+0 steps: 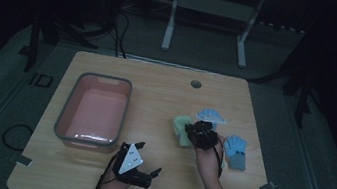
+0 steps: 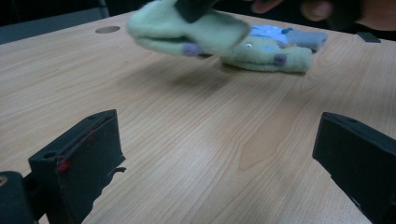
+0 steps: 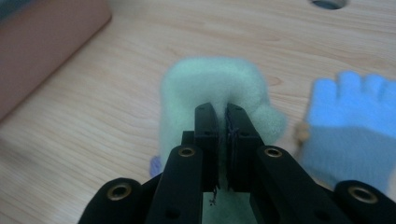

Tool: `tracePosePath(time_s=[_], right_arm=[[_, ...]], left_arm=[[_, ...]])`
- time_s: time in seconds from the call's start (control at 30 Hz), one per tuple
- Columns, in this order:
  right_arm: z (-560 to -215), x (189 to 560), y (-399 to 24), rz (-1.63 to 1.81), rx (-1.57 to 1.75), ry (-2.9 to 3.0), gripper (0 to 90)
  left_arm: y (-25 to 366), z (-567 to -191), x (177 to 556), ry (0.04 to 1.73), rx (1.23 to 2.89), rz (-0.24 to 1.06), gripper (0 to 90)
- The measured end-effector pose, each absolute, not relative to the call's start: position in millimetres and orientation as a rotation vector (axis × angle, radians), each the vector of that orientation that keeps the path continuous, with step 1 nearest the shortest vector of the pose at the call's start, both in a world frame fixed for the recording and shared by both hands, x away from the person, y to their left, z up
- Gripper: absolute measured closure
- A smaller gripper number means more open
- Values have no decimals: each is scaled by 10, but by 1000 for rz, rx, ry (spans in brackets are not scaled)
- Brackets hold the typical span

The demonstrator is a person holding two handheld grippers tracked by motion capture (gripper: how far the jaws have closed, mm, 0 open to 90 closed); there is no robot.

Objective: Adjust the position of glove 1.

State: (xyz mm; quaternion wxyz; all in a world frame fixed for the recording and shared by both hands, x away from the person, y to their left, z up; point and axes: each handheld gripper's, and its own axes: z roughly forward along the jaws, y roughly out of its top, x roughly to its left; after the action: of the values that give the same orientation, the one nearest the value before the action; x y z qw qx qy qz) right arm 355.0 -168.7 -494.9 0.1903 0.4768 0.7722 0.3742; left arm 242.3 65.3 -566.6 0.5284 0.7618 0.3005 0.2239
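Observation:
A pale green fleecy glove (image 1: 180, 128) with purple dots hangs just above the table, right of its middle. My right gripper (image 1: 200, 132) is shut on it. In the right gripper view both black jaws of the right gripper (image 3: 223, 112) pinch a fold of the green glove (image 3: 210, 79). My left gripper (image 1: 149, 158) rests near the table's front edge. Its jaws point towards the glove and stand open, with bare wood between them (image 2: 219, 126). From there the green glove (image 2: 187, 30) hangs in the air, and another green piece (image 2: 266, 58) lies on the wood beyond it.
A pink bin (image 1: 65, 109) with a grey rim stands on the left half of the table. One blue glove (image 1: 236, 152) lies right of my right hand, and another (image 1: 211, 116) lies behind the green one. A cable hole (image 1: 196, 84) sits near the far edge.

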Motion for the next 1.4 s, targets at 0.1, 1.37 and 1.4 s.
tracePosePath(time_s=[0.1,1.37,1.4], right_arm=[[-4960,3398,-1705,1125,1398,2109,851],[-5206,3117,-1815,1074,1390,2120,539],[-5148,3153,-1815,1009,1328,2140,537]], left_arm=[[653,-5666,2420,719,1820,538,16],[643,-5665,2413,708,1830,541,16],[643,-5666,2415,707,1829,541,16]])
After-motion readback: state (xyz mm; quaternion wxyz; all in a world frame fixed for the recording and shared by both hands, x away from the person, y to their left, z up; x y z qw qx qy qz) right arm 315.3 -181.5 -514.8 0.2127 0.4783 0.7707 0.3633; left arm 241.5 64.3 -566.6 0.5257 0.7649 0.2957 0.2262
